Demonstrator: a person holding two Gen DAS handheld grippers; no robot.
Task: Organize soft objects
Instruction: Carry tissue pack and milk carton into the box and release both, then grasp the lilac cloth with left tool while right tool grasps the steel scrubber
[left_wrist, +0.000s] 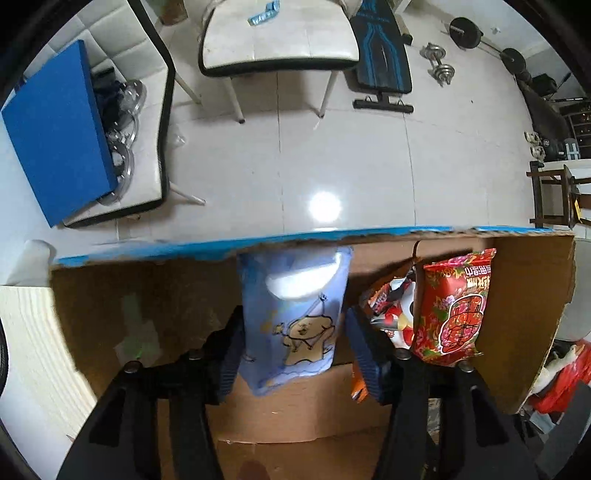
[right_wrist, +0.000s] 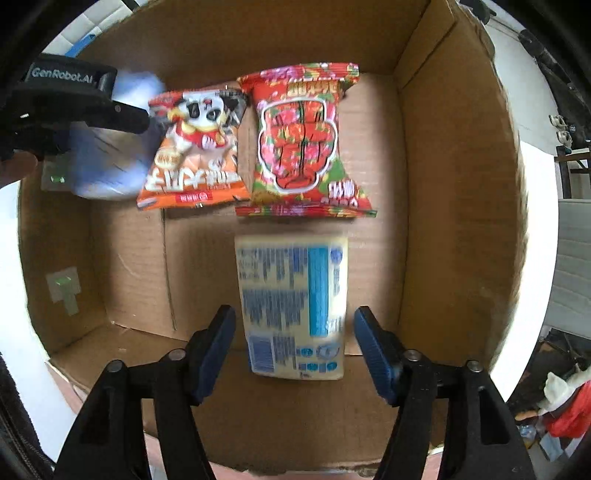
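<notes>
While my right gripper hangs spread over the box, the pale pack lies flat between its fingers, untouched, near the front wall, where I judge a second row begins. Beyond it, the red bag and the orange bag sit side by side against the far wall. My left gripper stands at that row's left end with the blue pouch between its fingers; whether they pinch it I cannot tell.

Blue bear pouch upright in box; orange snack, red snack, pale pack flat.
</notes>
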